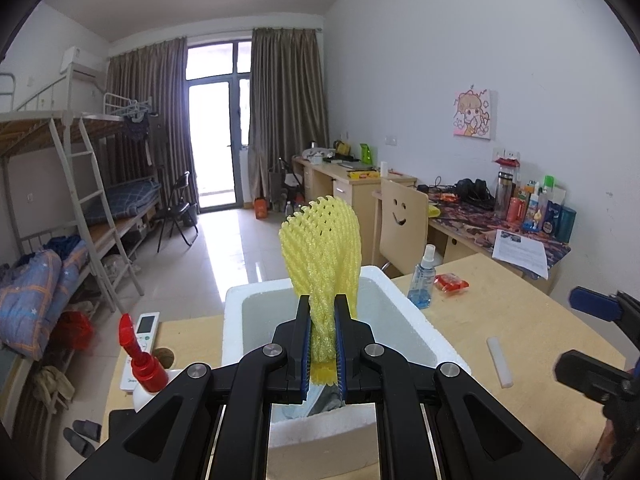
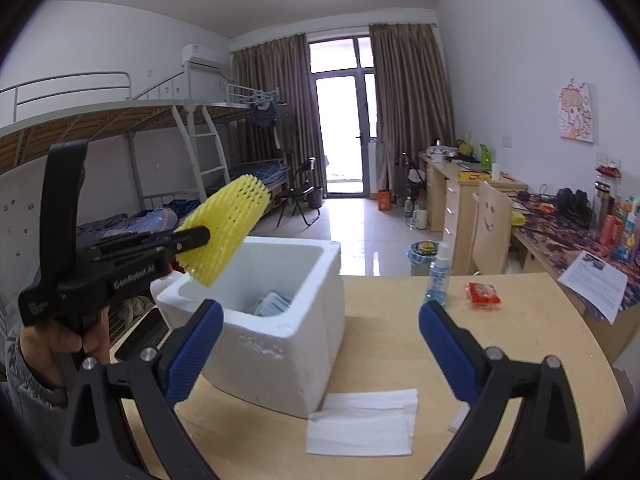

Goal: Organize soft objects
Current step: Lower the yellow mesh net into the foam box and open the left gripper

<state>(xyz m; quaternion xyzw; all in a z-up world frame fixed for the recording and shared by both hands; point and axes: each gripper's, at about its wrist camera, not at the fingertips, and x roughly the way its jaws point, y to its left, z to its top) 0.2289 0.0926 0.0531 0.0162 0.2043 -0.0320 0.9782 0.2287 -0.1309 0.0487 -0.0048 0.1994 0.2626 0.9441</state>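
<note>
Clamping yellow foam net (image 1: pixel 320 248) in left gripper (image 1: pixel 322 344), long axis pointing 12 o'clock, hanging over open foam box (image 1: pixel 416 312). Idling right gripper (image 2: pixel 320 332) at 3 o'clock, fingers spread wide, holding nothing.

- The left gripper (image 1: pixel 322 304) is clamped on the yellow foam net (image 1: pixel 322 252), held above the white foam box (image 2: pixel 280 320) near the table's left edge.
- The right gripper (image 2: pixel 320 332) hangs over the table with its jaws spread wide, gripping nothing.
</note>
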